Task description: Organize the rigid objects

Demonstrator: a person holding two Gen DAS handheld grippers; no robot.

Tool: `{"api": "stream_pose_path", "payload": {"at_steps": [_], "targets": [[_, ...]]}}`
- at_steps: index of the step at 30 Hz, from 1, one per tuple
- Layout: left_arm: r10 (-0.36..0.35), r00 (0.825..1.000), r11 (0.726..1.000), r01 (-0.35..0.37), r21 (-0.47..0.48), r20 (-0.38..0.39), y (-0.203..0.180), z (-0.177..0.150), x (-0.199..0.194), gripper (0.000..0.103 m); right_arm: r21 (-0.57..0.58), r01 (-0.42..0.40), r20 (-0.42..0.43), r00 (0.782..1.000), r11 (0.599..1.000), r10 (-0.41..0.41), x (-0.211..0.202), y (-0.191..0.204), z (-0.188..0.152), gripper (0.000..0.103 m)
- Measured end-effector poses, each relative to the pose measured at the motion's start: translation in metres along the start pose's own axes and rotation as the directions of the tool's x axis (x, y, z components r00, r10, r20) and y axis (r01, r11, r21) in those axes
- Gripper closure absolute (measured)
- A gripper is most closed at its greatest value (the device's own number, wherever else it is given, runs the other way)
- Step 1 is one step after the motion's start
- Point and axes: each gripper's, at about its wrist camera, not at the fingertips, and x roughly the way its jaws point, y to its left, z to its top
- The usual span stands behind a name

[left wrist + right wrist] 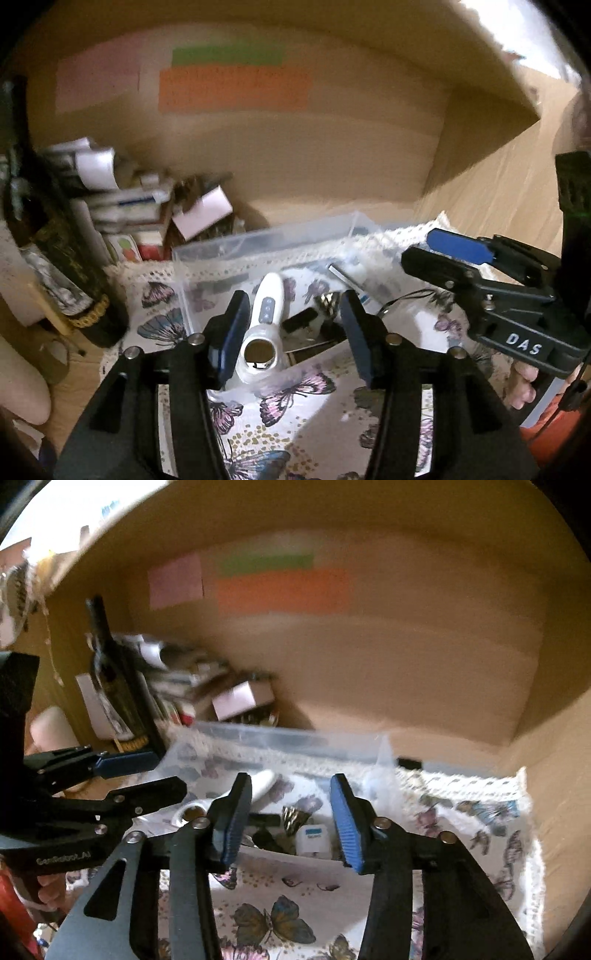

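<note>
A clear plastic box stands on a butterfly-print cloth. Inside it lie a white handheld device with a round end, a gold-and-black striped piece, a small white box with a blue label and some dark items. My left gripper hovers open over the box's near side; the device's round end lies close to its left finger without being pinched. My right gripper is open over the striped piece and the small white box, with nothing clamped. Each gripper shows in the other's view: right gripper, left gripper.
A dark bottle and a pile of small cartons crowd the back left corner. A cardboard wall with coloured paper notes closes the back and right. A person's fingers hold the right gripper's handle.
</note>
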Motion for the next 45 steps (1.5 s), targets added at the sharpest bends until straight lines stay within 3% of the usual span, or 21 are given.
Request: {"api": "stream_pose_path", "payload": {"at_steps": [2,5,9,12,15,32,45], "targets": [[-0.004,0.999,1.000,0.004,0.002,0.039,-0.006,0.000,-0.018,0.045,0.004,0.013,0.048,0.999,1.000,-0.013,-0.020,0.000,0.002,0.054],[0.005,0.994,1.000,-0.005,0.001,0.108,-0.012,-0.002,-0.044,0.034,0.013,0.037,0.115,0.993,0.999,-0.038,-0.047,0.002,0.002,0.039],[0.028,0.979,0.999,-0.032,0.017,0.204,-0.022,-0.008,-0.080,0.019,0.017,0.069,0.197,0.978,0.997,-0.071,-0.082,0.007,-0.003,0.020],[0.037,0.965,0.999,-0.044,0.021,0.261,-0.028,-0.014,-0.102,0.008,0.028,0.086,0.242,0.966,0.996,-0.090,-0.101,0.011,-0.007,0.012],[0.045,0.957,0.998,-0.052,0.020,0.288,-0.035,-0.020,-0.117,0.003,0.051,0.089,0.272,0.957,0.995,-0.100,-0.114,0.014,-0.012,0.000],[0.056,0.943,0.997,-0.068,0.023,0.329,-0.049,-0.036,-0.147,0.000,0.107,0.045,0.271,0.960,0.993,-0.073,-0.135,0.015,-0.034,0.000],[0.061,0.945,0.998,-0.068,0.009,0.321,-0.045,-0.035,-0.144,0.000,0.104,0.042,0.268,0.961,0.994,-0.069,-0.131,0.016,-0.034,0.000]]}}
